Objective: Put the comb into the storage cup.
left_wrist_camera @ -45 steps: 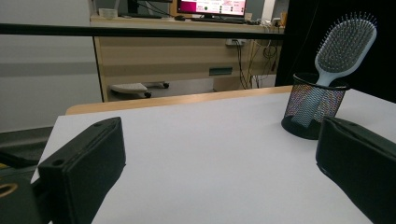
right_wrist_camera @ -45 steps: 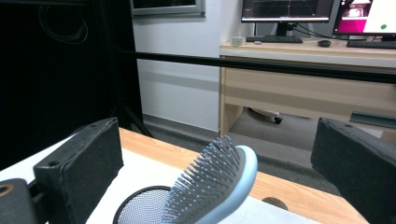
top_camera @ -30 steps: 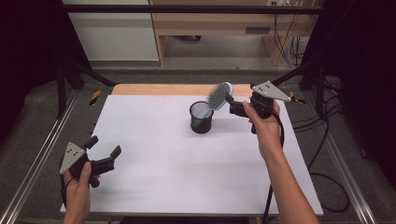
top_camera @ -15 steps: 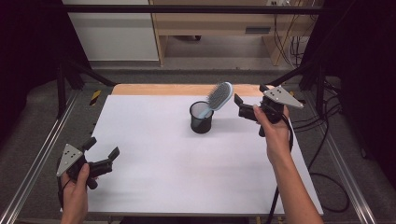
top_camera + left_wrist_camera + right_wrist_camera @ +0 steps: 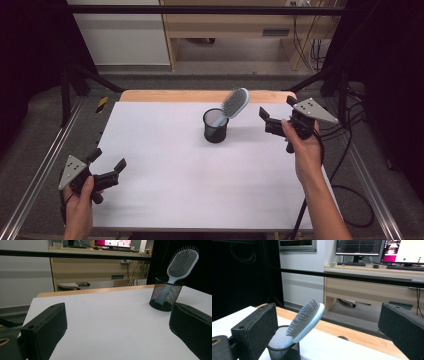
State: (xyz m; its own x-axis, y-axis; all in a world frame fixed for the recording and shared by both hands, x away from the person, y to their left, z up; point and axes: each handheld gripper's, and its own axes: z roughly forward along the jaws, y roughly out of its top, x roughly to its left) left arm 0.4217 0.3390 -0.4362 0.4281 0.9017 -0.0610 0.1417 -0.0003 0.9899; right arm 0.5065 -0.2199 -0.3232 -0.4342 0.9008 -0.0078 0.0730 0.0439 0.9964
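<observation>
Clearing step: right gripper [image 5: 276, 121] jaws spread and empty, hairbrush [image 5: 305, 321] ahead between them, apart from both pads.
Left gripper [image 5: 106, 166]: jaws parted, holding nothing, near counter [image 5: 165, 165] edge.
Brush seat: handle down in mesh cup [image 5: 216, 125], head leaning over the rim toward the right jaws.
Technique: judged best to draw straight back, avoiding the overhanging head.

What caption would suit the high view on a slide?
Pale blue hairbrush leaning in black mesh cup, open right tongs beside it.
</observation>
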